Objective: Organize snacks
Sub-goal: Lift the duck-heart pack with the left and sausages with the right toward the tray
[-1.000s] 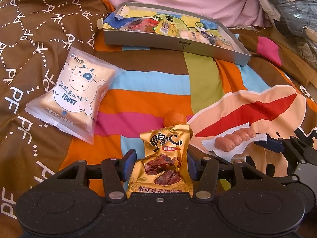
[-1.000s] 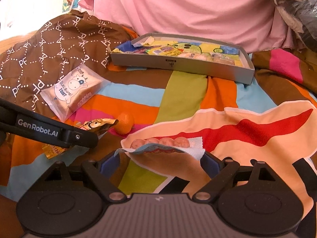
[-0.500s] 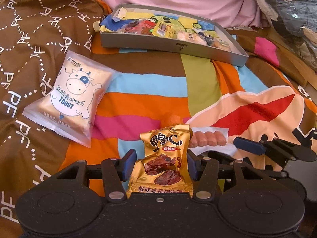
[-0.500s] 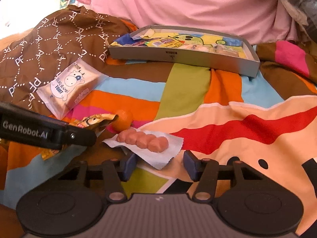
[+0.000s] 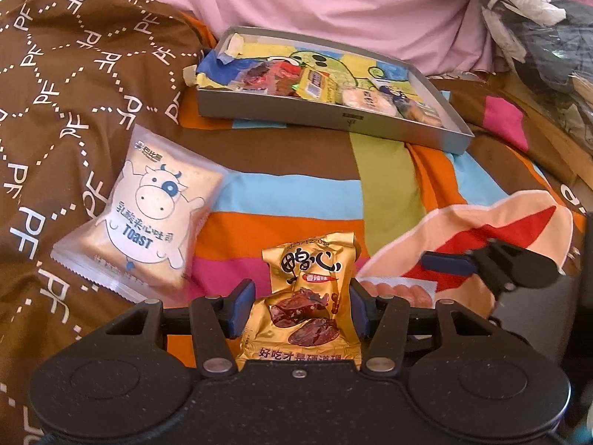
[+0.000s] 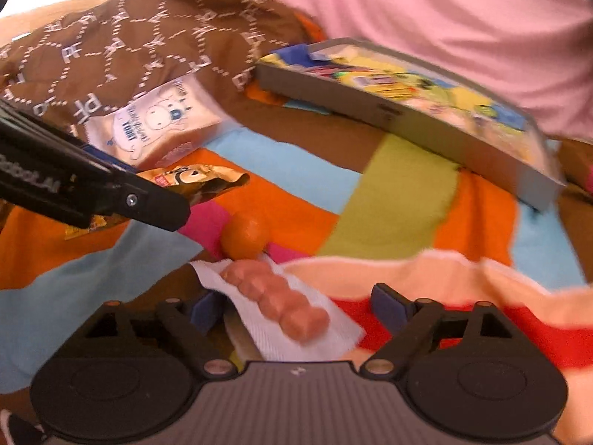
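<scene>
Clearly, the gold snack packet (image 5: 307,304) is clamped between the blue pads of the left gripper (image 5: 302,309) and is held just above the striped blanket (image 5: 289,193). The sausage pack (image 6: 276,306) is seen between the fingers of the right gripper (image 6: 296,306), which are spread apart, not closed on it. An orange ball (image 6: 245,237) is found just beyond it. The toast bag (image 5: 144,215) is laid to the left, and the grey tray (image 5: 333,118) with other snacks is placed farther back.
</scene>
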